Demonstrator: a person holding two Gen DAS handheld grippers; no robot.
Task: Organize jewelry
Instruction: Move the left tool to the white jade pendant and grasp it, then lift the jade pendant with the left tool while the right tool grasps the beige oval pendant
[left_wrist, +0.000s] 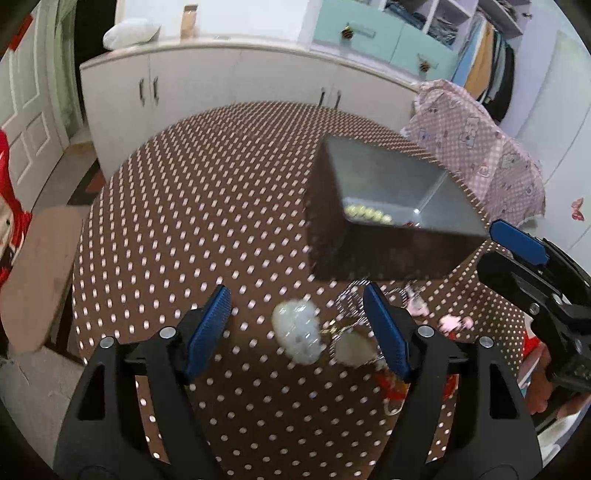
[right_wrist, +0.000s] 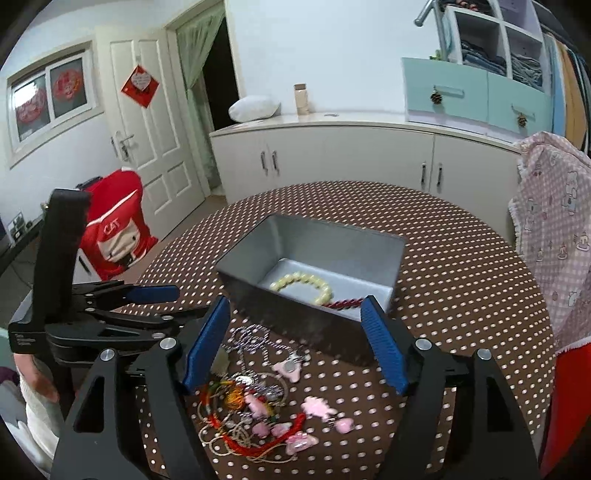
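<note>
1. Because the right tongs (right_wrist: 295, 343) hung spread wide and empty above the tangled heap of jewelry (right_wrist: 255, 402), a pinch into that knot of cords, red string and pink charms could have dragged several pieces up at once, and some might have dropped short of the box.

2. While the left tongs (left_wrist: 297, 328) were likewise spread with nothing between them, a pale translucent bracelet (left_wrist: 297, 330) lay on the desk (left_wrist: 184, 221) in their gap; it was smeared by motion blur, so I judged, not saw, that it was smooth and rounded, and smooth beads could have squirted out of a pinch.

3. Since both tongs worked over the same near corner of the desk, side by side, they risked knocking each other or sweeping loose charms toward the edge.

4. Just beyond the heap stood the grey metal box (right_wrist: 384, 251), its near wall beside the cords. A low carry could have caught that wall and shoved the box across the dotted cloth.

5. Inside the box already lay a cream bead bracelet (right_wrist: 303, 284) and a red braided cord (right_wrist: 345, 303); anything dropped carelessly onto them could have tangled with them.
</note>
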